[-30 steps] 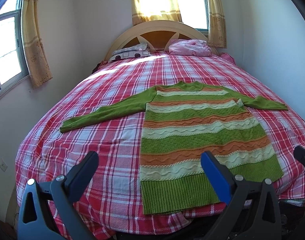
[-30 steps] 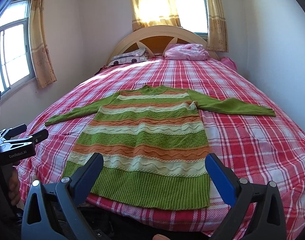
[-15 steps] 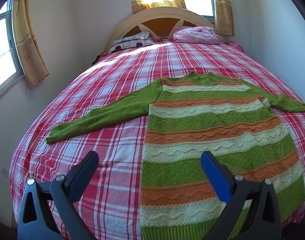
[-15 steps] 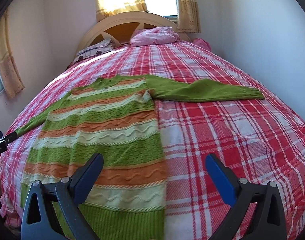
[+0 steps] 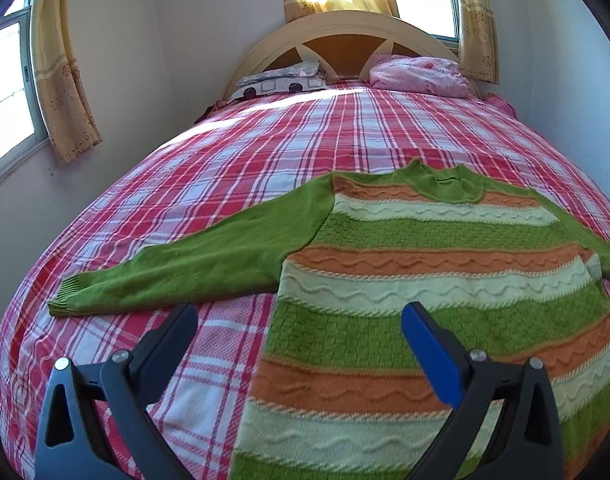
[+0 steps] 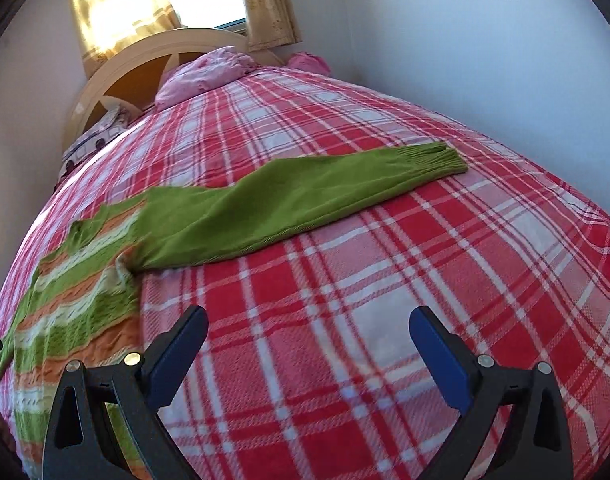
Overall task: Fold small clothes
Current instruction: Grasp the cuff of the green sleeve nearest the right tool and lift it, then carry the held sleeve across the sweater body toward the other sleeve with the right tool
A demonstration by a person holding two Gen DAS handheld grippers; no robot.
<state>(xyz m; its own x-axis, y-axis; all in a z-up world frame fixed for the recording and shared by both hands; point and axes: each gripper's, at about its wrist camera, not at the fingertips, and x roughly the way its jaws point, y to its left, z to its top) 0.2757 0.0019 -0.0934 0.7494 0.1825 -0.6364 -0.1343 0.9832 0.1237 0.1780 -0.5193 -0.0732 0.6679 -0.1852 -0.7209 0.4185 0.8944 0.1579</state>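
A striped green, orange and cream sweater [image 5: 425,280] lies flat, sleeves spread, on a red plaid bedspread [image 5: 265,152]. The left gripper [image 5: 299,330] hovers wide open and empty over the sweater's side seam below one sleeve [image 5: 209,260]; the right gripper [image 6: 309,334], equally wide open and empty, hovers above bare bedspread near the other sleeve [image 6: 305,196].
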